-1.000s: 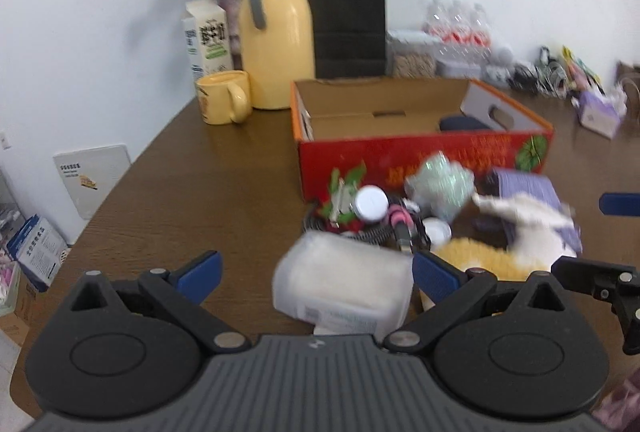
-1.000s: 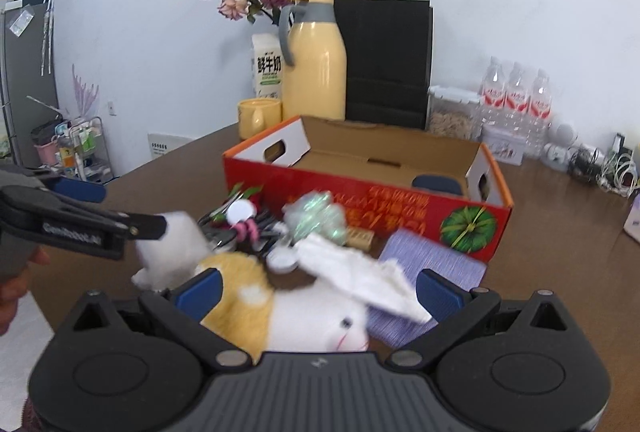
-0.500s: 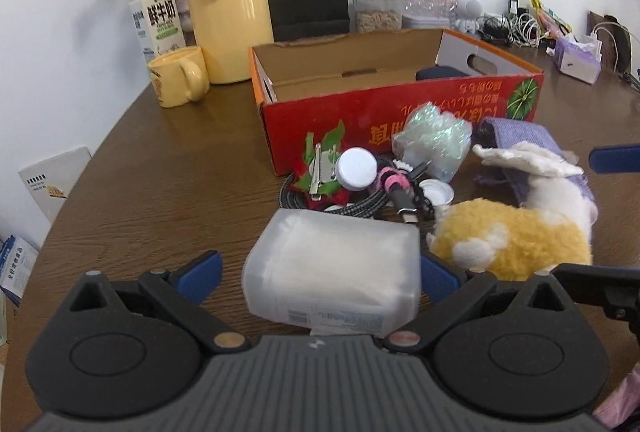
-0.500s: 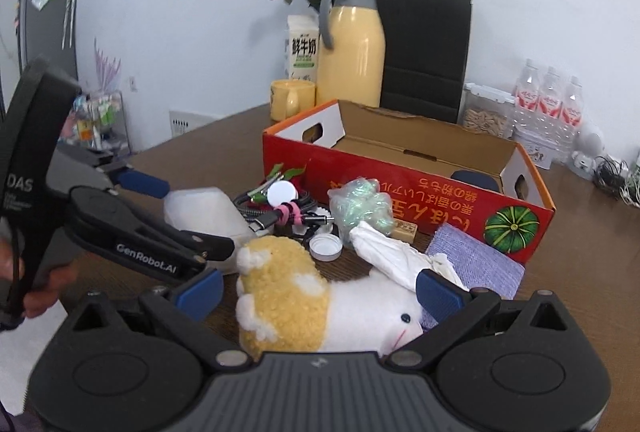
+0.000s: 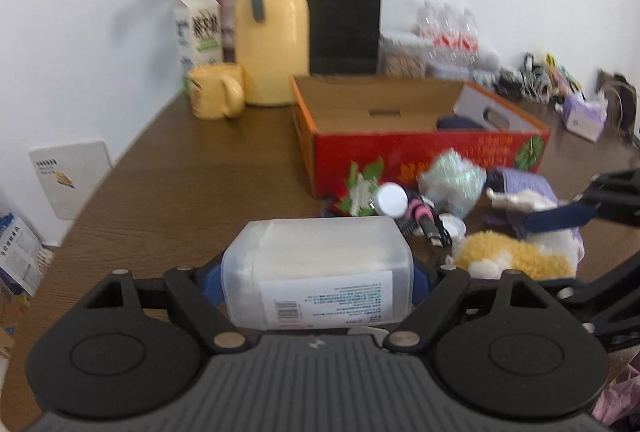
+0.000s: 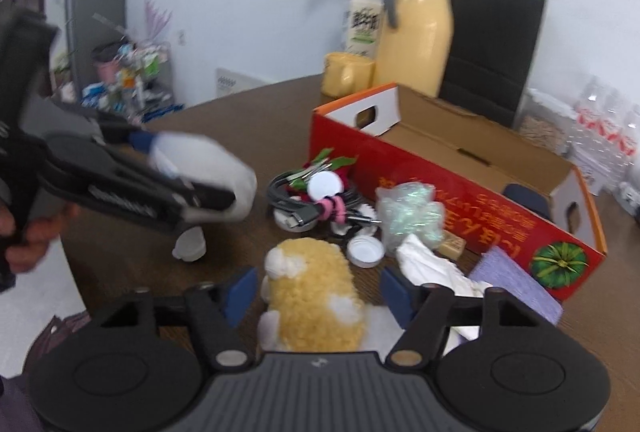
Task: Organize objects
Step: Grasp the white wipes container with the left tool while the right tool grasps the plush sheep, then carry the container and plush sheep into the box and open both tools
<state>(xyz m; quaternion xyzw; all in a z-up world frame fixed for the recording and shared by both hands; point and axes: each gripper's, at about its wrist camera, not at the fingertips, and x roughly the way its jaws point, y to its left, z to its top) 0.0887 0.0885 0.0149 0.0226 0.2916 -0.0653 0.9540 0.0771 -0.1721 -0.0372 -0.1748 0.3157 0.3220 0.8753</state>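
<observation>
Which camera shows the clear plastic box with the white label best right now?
The left wrist view: the clear plastic box fills the centre, gripped on both sides by the left gripper, label facing the camera. The right wrist view shows it only as a blurred white shape at the left, partly behind that gripper.

We see a red box [image 5: 424, 160] with a green pumpkin print, a yellow-and-white plush toy [image 6: 312, 296], a pale yellow jug [image 5: 272, 44] and a brown table [image 5: 180, 184].

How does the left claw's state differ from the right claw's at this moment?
The left claw is shut on the translucent tissue pack, lifted above the table. The right claw is open, its pads astride the yellow-and-white plush toy, which lies on the table. Both face the red cardboard box.
</observation>
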